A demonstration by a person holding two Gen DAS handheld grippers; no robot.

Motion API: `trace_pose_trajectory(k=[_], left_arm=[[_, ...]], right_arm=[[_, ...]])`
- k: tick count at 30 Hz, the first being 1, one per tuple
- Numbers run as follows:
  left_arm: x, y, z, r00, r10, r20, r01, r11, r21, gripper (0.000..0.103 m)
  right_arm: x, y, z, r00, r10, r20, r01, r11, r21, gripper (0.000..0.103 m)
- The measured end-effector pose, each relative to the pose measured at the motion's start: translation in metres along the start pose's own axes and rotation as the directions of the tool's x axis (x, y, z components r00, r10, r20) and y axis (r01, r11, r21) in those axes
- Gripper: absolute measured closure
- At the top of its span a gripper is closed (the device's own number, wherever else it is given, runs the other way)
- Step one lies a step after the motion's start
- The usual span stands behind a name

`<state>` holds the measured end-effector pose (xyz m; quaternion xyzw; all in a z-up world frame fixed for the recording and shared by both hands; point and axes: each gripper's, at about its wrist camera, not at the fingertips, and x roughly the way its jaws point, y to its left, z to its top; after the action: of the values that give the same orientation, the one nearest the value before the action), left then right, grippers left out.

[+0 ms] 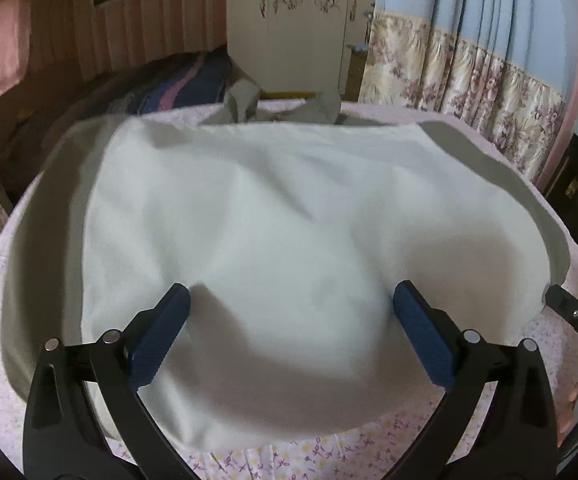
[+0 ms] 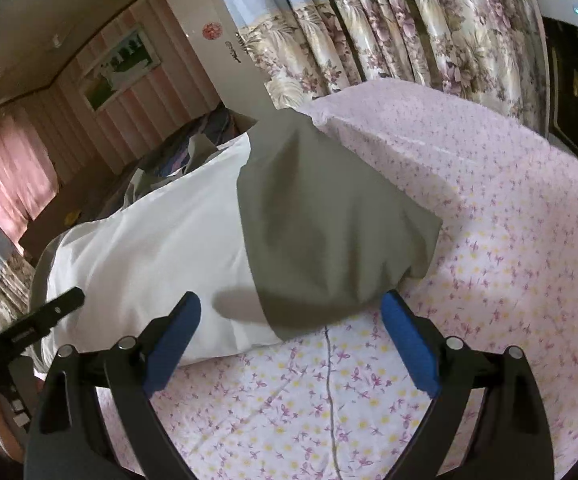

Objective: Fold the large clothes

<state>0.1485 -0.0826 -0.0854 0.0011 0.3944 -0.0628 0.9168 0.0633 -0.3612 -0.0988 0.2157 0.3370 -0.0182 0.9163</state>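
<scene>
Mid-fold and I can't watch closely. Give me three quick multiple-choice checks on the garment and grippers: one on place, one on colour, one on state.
1. Where does the grey sleeve lie?
A. Folded in over the white body
B. Hanging off the bed edge
C. Rolled into a ball beside the garment

2. What pattern does the bedsheet carry?
A. Blue stripes
B. Small pink and yellow flowers on a pale ground
C. Plain grey

3. What state is the left hand-held gripper in?
A. Shut on the garment
B. Shut on nothing
C. Open, holding nothing

Answers:
1. A: in the right wrist view the grey sleeve overlaps the white garment, its outer end resting on the sheet.
2. B: the floral print shows around the garment in both views.
3. C: its blue pads stand wide apart above the white cloth; the right hand-held gripper is open likewise.
</scene>
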Motion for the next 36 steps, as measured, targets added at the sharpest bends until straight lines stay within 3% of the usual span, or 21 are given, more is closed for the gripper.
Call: trace_pose_trajectory(k=[6,12,17,21,23,24,25,28,32,36], left_arm=[[0.032,-0.015,0.000,0.994,0.099,-0.042,-0.096,0.993,0.076,0.003],[0.039,-0.013,-0.002,0.995,0.087,-0.052,-0.084,0.995,0.054,0.003],[0.042,-0.013,-0.003,0.995,0.086,-0.059,-0.083,0.995,0.047,0.003],[0.046,-0.015,-0.005,0.993,0.096,-0.064,-0.093,0.994,0.049,0.003],[0.047,-0.015,-0.005,0.993,0.096,-0.071,-0.092,0.995,0.045,0.003],[0.048,-0.014,-0.005,0.993,0.095,-0.077,-0.091,0.995,0.042,0.003],[0.049,-0.013,-0.005,0.992,0.092,-0.081,-0.089,0.995,0.040,0.003],[0.050,-0.014,-0.004,0.992,0.096,-0.086,-0.093,0.995,0.041,0.003],[0.047,-0.013,-0.001,0.992,0.089,-0.091,-0.084,0.995,0.049,0.003],[0.023,0.001,0.006,0.997,0.055,-0.051,-0.054,0.998,0.026,0.003]], right_arm=[[0.014,-0.006,0.003,0.999,0.047,-0.014,-0.046,0.996,0.080,0.011],[0.037,0.001,0.025,0.996,0.089,-0.019,-0.087,0.992,0.091,0.007],[0.057,0.018,0.033,0.996,0.083,-0.025,-0.082,0.997,0.006,0.007],[0.067,0.020,0.037,0.993,0.102,-0.059,-0.102,0.995,0.004,0.008],[0.065,0.030,0.040,0.996,0.088,-0.036,-0.090,0.994,-0.059,0.019],[0.061,0.040,0.042,0.997,0.082,-0.015,-0.083,0.990,-0.118,0.033],[0.059,0.048,0.042,0.996,0.088,-0.008,-0.088,0.983,-0.158,0.053],[0.058,0.069,0.042,0.998,0.055,0.014,-0.050,0.962,-0.270,0.060],[0.046,0.081,0.046,0.995,0.080,0.052,-0.061,0.952,-0.301,0.068],[0.023,0.119,0.053,0.989,0.094,0.112,-0.040,0.909,-0.415,0.074]])
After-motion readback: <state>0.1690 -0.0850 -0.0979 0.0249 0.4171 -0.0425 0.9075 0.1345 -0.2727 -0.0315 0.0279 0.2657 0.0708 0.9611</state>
